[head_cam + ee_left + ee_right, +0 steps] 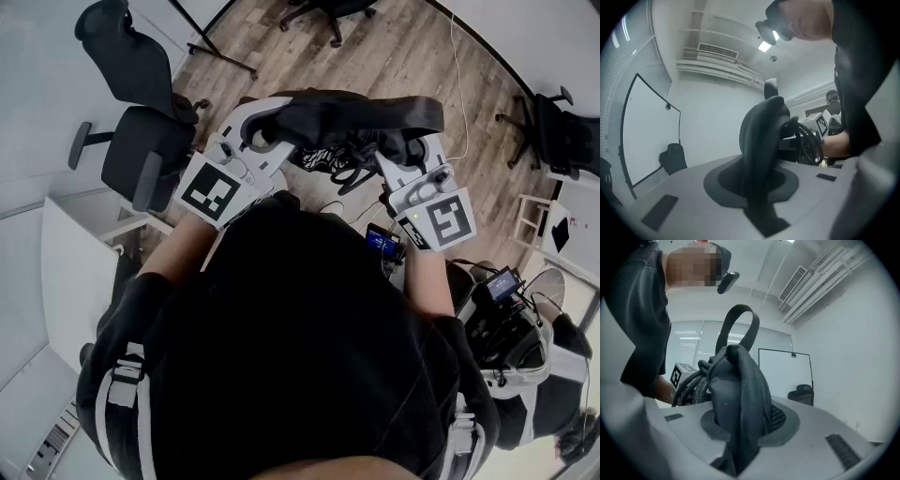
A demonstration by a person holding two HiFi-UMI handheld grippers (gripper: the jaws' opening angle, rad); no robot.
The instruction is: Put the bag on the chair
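Observation:
A black fabric bag (349, 114) hangs in the air in front of me, stretched between both grippers. My left gripper (255, 141) is shut on the bag's left end; in the left gripper view the dark fabric (761, 150) is pinched between the jaws. My right gripper (405, 155) is shut on the right end, where folded fabric (739, 404) and a strap loop (737, 326) rise from its jaws. Black cords (342, 167) hang out of the bag. A black office chair (141, 150) stands on the wooden floor to the left, below the bag.
A white table (75, 272) lies at my left side. Other black chairs stand at the top (328, 11) and the right (561, 131). A stand's black legs (220, 54) cross the floor. A camera rig (504, 283) sits at lower right.

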